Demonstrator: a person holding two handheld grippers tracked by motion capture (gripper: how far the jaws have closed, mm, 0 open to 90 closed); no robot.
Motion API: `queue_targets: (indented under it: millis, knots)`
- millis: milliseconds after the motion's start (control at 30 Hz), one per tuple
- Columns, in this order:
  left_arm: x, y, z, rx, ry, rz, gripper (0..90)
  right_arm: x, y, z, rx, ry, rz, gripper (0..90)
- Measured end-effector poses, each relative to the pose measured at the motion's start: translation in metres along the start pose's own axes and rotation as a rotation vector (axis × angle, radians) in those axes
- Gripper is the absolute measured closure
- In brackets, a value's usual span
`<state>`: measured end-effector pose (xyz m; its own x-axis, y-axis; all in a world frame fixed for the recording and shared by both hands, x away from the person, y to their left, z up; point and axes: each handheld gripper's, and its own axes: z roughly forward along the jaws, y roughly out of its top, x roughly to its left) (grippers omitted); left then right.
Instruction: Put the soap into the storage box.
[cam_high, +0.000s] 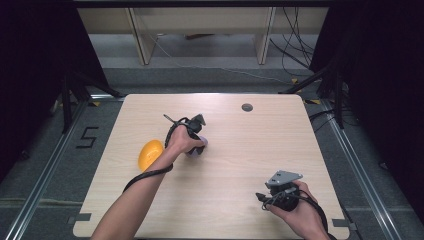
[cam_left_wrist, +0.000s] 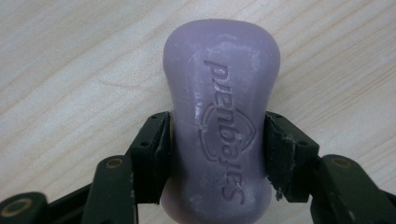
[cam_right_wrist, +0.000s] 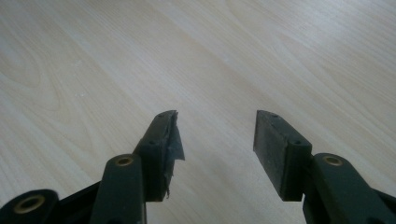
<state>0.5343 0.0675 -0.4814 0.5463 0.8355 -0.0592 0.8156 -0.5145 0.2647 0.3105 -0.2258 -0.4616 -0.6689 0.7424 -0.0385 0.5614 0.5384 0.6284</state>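
1. So, grasp stage: left hand-held gripper (cam_left_wrist: 218, 140) has its jaws pinching a purple soap bar (cam_left_wrist: 221, 116) at the narrow waist, one pad on each long side. Bar seems to lie on the desk (cam_left_wrist: 70, 70); lifted or not, cannot tell.
2. Done, as judged: approach and closing on the bar. Left: lifting and carrying it somewhere; destination not evident.
3. Soap's long axis runs straight ahead from the left hand-held gripper, between the jaws; far end sticks out beyond the tips, near end sits back between the jaws. Embossed face up.
4. Right hand-held gripper (cam_right_wrist: 215, 135) is spread, nothing between the jaws, bare desk beneath. In the high view it sits well apart from the left one (cam_high: 196, 131).
5. Orange rounded object (cam_high: 150, 154) just beside the left forearm, behind the left hand-held gripper; untouched.
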Motion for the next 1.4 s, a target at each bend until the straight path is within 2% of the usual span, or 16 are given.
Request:
queue_targets:
  millis: [333, 367, 567, 700, 1233, 1333, 1400]
  knots:
    - [0.000, 0.003, 0.000, 0.019, 0.006, 0.009, 45.5, 0.000, 0.000, 0.000, 0.000, -0.002, -0.003, 50.0]
    - [0.000, 0.003, 0.000, 0.019, 0.006, 0.009, 45.6, -0.001, 0.000, 0.000, -0.001, -0.003, -0.017, 50.0]
    - [-0.002, 0.001, 0.001, 0.007, 0.007, -0.024, 46.8, -0.001, 0.000, 0.000, -0.003, -0.004, -0.020, 49.8]
    - [0.000, 0.000, 0.000, -0.010, 0.005, -0.019, 47.7, -0.001, 0.000, -0.001, -0.004, -0.001, -0.022, 49.8]
    - [-0.002, -0.004, -0.002, -0.018, -0.005, -0.023, 48.6, -0.001, 0.000, 0.000, -0.003, -0.005, -0.018, 49.7]
    - [-0.003, -0.007, -0.002, -0.039, -0.012, -0.032, 48.7, -0.001, 0.000, 0.000, -0.004, -0.008, -0.019, 49.7]
    - [-0.004, -0.008, -0.004, -0.020, -0.019, -0.041, 48.7, -0.001, 0.000, 0.000, -0.004, -0.009, -0.020, 49.8]
